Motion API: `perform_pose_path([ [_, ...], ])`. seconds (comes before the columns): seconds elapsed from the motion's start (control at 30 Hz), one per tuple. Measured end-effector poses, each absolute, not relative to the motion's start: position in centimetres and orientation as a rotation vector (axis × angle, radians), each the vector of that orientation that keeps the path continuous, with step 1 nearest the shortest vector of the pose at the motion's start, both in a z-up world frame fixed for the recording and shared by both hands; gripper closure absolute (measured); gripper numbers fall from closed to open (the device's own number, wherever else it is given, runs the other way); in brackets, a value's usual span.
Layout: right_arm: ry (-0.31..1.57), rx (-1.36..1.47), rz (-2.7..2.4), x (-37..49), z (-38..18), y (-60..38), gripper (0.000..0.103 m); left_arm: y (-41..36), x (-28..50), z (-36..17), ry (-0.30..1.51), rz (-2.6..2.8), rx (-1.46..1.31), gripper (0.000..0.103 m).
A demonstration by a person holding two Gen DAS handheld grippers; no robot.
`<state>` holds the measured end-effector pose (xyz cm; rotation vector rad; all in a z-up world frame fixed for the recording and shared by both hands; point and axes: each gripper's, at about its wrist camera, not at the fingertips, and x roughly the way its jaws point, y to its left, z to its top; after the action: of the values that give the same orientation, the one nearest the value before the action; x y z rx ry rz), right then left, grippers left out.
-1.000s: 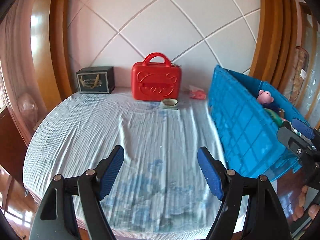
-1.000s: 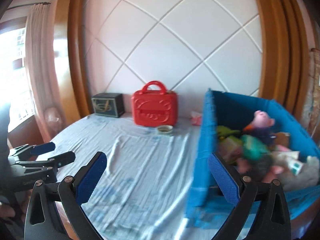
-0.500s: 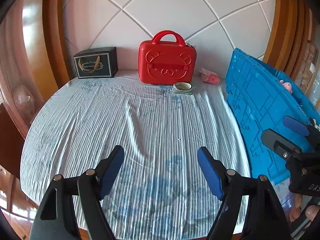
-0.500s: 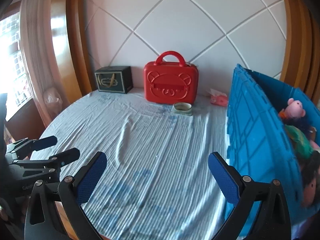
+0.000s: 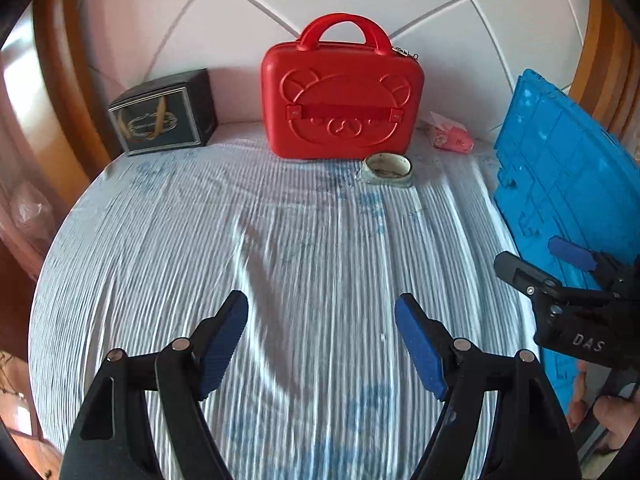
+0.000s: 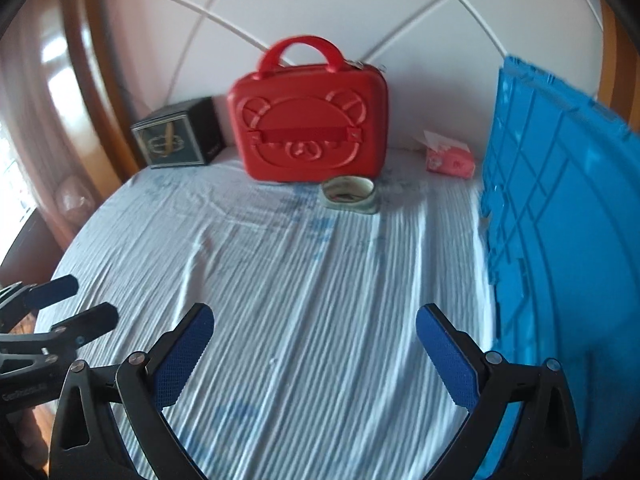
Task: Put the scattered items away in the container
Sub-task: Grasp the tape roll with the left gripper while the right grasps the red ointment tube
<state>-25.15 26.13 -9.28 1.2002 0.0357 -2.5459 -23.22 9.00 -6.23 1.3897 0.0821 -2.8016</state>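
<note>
Fingers (image 5: pixel 224 336) spread empty; right gripper (image 5: pixel 536 268) reads "DAS".

My left gripper (image 5: pixel 321 330): jaws spread wide, nothing between blue pads (image 5: pixel 222 338), hovering over striped bedsheet (image 5: pixel 320 248). Straight ahead, against quilted headboard (image 5: pixel 440 20): red bear-face case (image 5: pixel 342 90), upright. Just before it, slightly right: small tape roll (image 5: pixel 387 168). Ahead-left: black box (image 5: pixel 164 118). Ahead-right: pink tissue pack (image 5: pixel 448 136). Right of me: blue crate (image 5: pixel 568 172), outer wall only. My right gripper (image 5: pixel 560 264) at right edge, jaws parted, beside crate.
</note>
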Motion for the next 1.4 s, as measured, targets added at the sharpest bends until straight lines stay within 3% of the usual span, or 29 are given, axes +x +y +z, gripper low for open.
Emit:
perform_pose_path([
  [0.43,-0.101,1.407,-2.665,-45.0,-17.4,26.5,0.0,10.6,-47.9,-16.0,0.048,-2.903,1.421,0.028],
  [0.63,-0.081,1.439,-2.702,-48.1,-19.4,27.6,0.0,12.9,-54.2,-21.4,0.063,-2.877,1.577,0.028],
  [0.83,-0.067,1.462,-2.721,-48.5,-20.7,28.5,0.0,11.2,-51.9,-24.7,-0.051,-2.783,1.623,0.025],
  [1.07,-0.095,1.51,-2.624,-48.4,-23.0,26.5,0.0,6.2,-49.4,-24.2,-0.138,-2.668,1.521,0.026],
  [1.4,-0.096,1.533,-2.301,-46.1,-25.8,17.8,0.0,1.6,-43.9,-20.1,0.119,-2.697,1.479,0.026],
])
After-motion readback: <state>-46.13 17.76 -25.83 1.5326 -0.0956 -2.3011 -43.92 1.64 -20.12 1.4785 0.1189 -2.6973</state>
